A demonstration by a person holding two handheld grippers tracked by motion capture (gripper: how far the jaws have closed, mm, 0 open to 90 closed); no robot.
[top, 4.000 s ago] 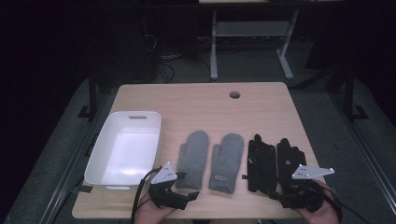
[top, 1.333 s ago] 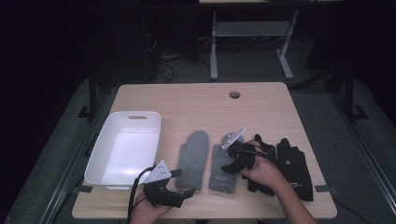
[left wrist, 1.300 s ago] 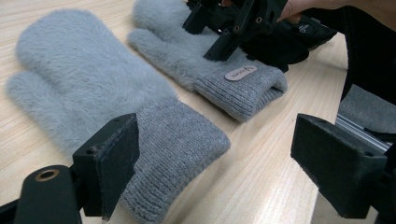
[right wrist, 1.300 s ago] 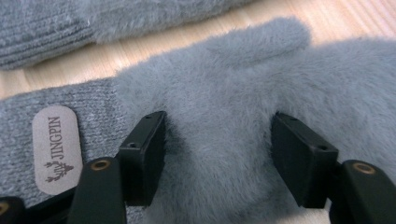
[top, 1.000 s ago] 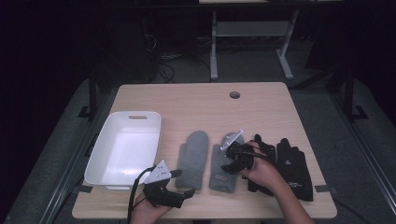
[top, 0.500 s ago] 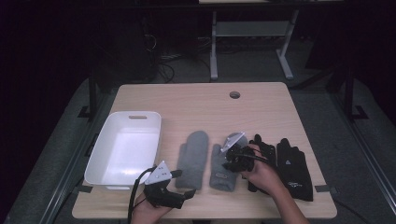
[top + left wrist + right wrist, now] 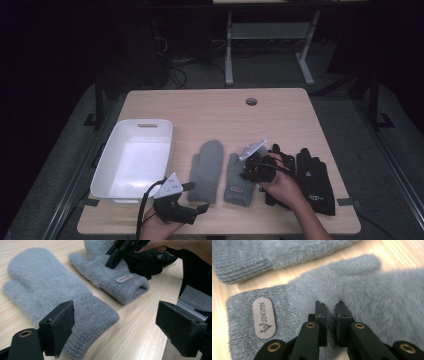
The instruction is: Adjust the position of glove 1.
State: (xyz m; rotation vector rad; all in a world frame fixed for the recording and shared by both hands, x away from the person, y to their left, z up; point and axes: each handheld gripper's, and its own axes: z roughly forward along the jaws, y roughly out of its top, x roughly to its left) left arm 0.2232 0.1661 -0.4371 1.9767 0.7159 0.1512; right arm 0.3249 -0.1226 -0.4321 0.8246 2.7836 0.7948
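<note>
Right gripper [image 7: 331,305], frame centre: jaws just closed, pinching fuzzy grey mitten [image 7: 372,297] fabric; lift possible. Left gripper [image 7: 120,327] gapes wide.

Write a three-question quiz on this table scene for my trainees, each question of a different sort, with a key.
1. True or false: the right gripper has pinched the labelled mitten.
2. Which thing lies nearest the tray? A. the plain mitten B. the black gloves C. the labelled mitten
3. Fill in: the left gripper has its jaws ____.

Key
1. True: its jaws have just closed on the mitten's fluffy fabric, above the cuff.
2. A: it lies just right of the tray.
3. Open: they stand wide apart, with the plain mitten's cuff lying by one jaw.
</note>
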